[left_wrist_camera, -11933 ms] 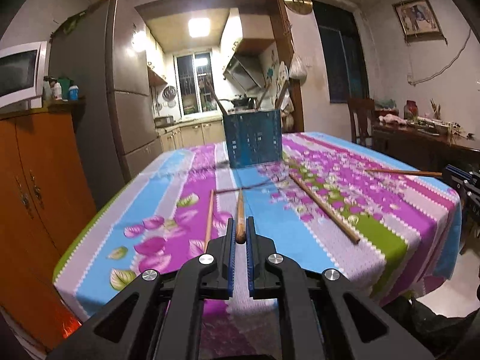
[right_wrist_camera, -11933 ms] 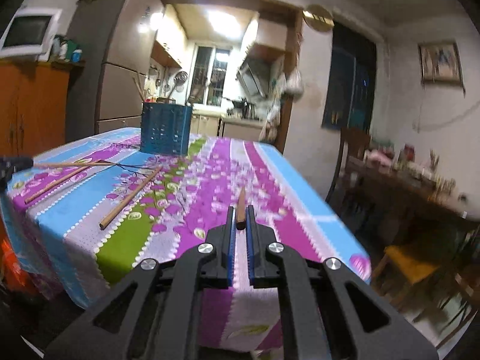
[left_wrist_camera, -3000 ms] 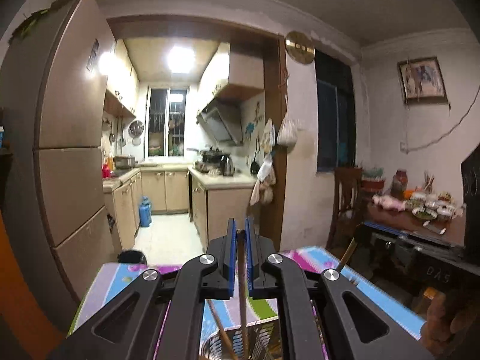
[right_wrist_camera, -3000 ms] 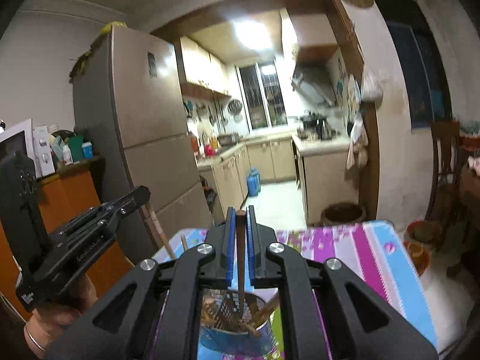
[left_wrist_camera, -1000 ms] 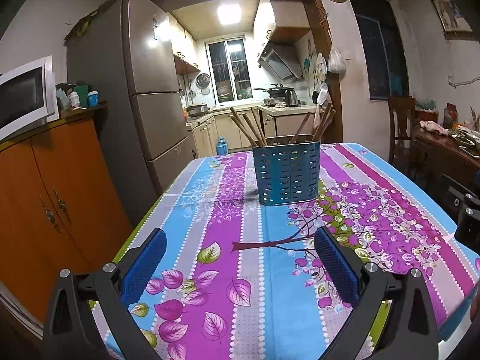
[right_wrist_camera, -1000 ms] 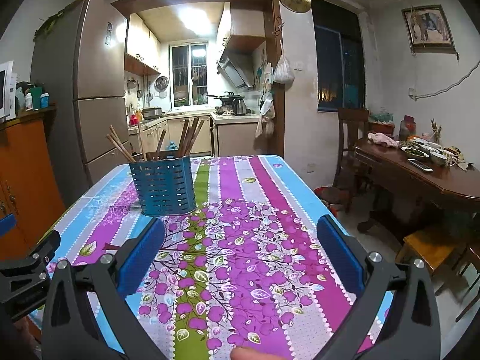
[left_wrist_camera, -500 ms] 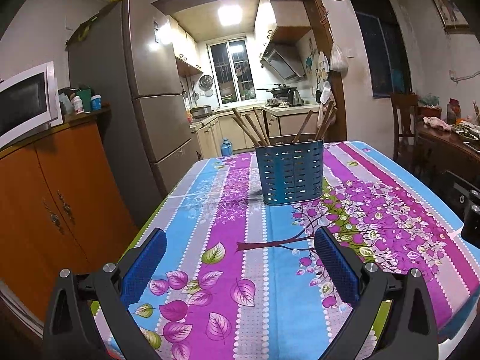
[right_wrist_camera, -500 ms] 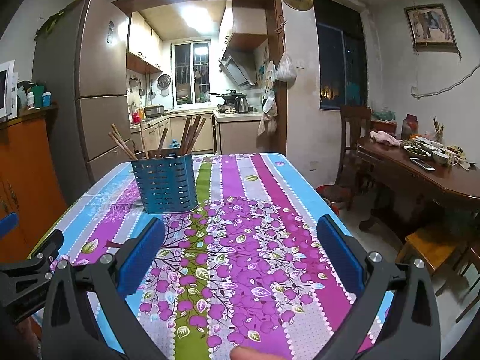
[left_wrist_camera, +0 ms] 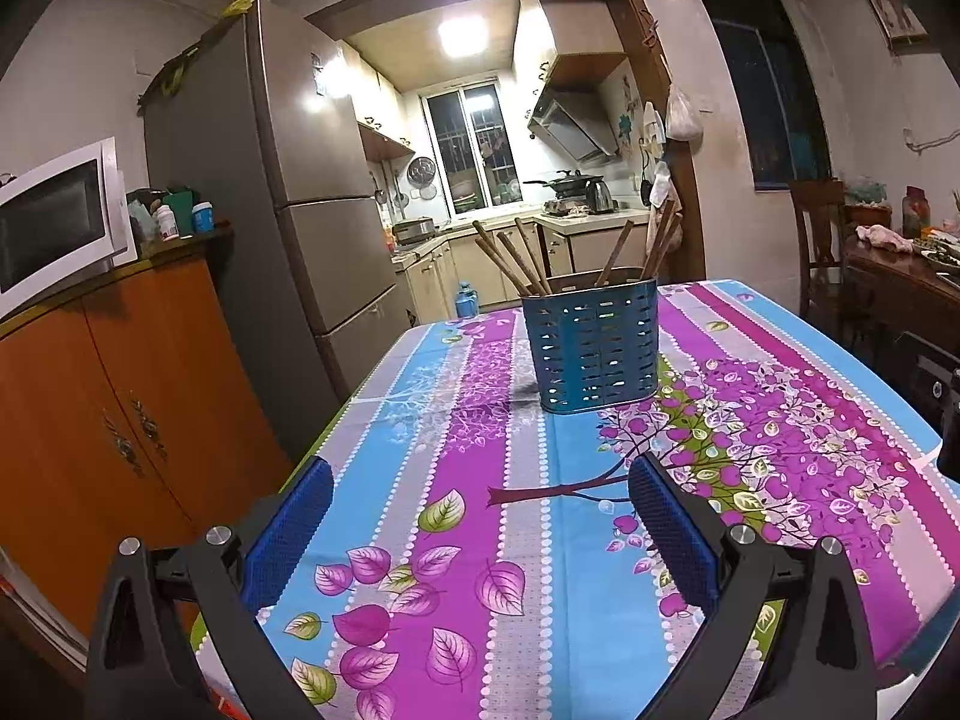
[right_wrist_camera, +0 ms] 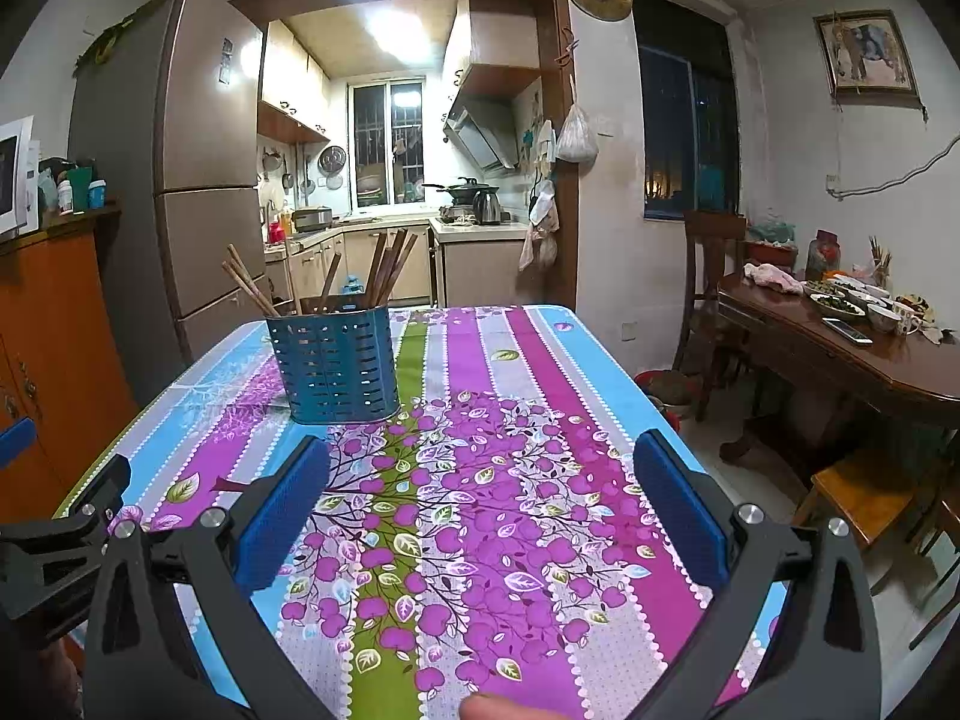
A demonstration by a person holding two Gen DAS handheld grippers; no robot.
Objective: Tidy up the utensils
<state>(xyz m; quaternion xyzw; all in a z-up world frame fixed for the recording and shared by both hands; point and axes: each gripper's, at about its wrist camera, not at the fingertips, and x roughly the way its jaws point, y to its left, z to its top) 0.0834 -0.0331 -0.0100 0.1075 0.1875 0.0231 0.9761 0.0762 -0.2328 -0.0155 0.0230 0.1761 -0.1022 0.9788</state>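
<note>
Wooden chopsticks [left_wrist_camera: 521, 264] now all stand leaning in the blue slotted metal holder [left_wrist_camera: 591, 348] mid-table on the flowered striped tablecloth [left_wrist_camera: 456, 480], none left lying loose, and my left gripper [left_wrist_camera: 480, 510] and right gripper [right_wrist_camera: 480, 492], clamped on sticks seconds ago, hang back wide apart and empty: sorting looks finished.

Both wrist views share the distant holder [left_wrist_camera: 591, 348]

A tall brown refrigerator [right_wrist_camera: 204, 180] flanks the wood-framed doorway to a lit kitchen — barred window [right_wrist_camera: 387, 141], pale cabinets — while a dark wooden dining table [right_wrist_camera: 840, 348] stands right.
</note>
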